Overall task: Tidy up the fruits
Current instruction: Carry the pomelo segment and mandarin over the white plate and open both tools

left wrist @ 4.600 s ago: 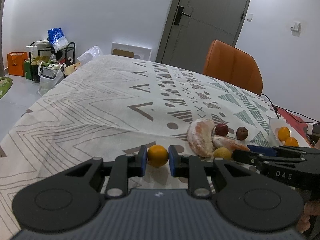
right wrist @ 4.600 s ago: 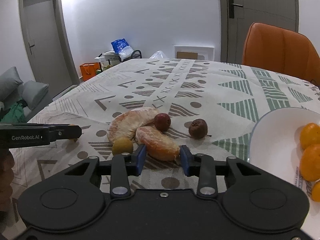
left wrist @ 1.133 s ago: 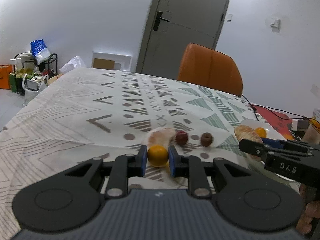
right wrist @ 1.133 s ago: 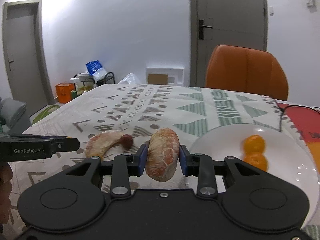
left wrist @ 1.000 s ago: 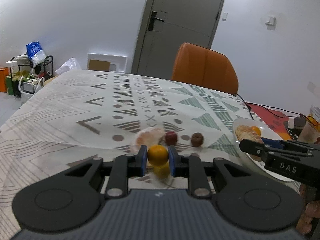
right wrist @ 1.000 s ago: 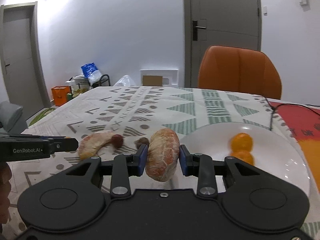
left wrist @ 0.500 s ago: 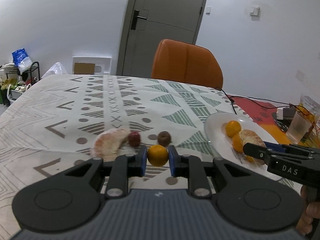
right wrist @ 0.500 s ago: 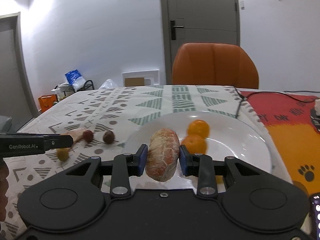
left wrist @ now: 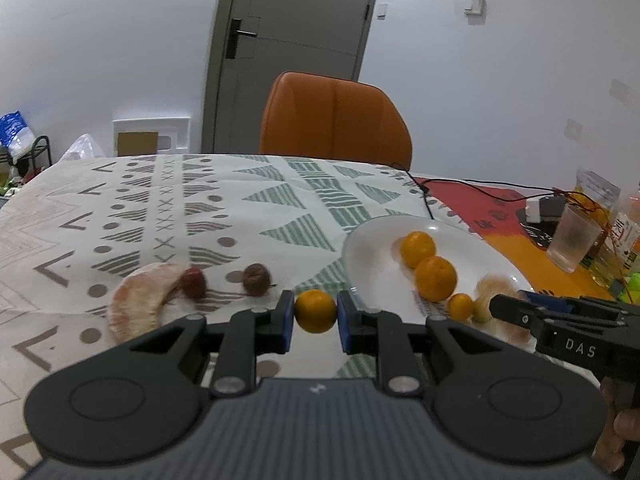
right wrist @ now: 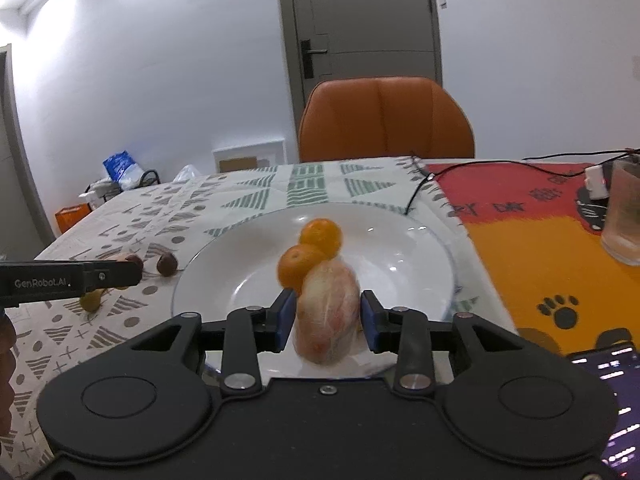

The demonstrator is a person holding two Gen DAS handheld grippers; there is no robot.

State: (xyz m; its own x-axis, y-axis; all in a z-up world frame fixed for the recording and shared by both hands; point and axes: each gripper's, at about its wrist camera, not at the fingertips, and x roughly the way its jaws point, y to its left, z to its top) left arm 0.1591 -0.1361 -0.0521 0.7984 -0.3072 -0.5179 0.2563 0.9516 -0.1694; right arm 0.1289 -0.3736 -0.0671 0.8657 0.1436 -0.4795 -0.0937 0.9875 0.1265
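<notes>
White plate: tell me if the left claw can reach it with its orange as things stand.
Probably yes. The left claw, shut on the orange, sits just beside the white plate; nothing lies between them, and the plate's near left side looks bare.

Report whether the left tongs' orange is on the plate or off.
Off: the orange sits clamped between the left tongs, left of the plate rim.

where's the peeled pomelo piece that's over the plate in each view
Left wrist: the pomelo piece sits at lower right, blurred, just beyond the right gripper.
Right wrist: it is bottom centre, between the gripper's open jaws.
Shared landmark: the white plate holding two oranges.
</notes>
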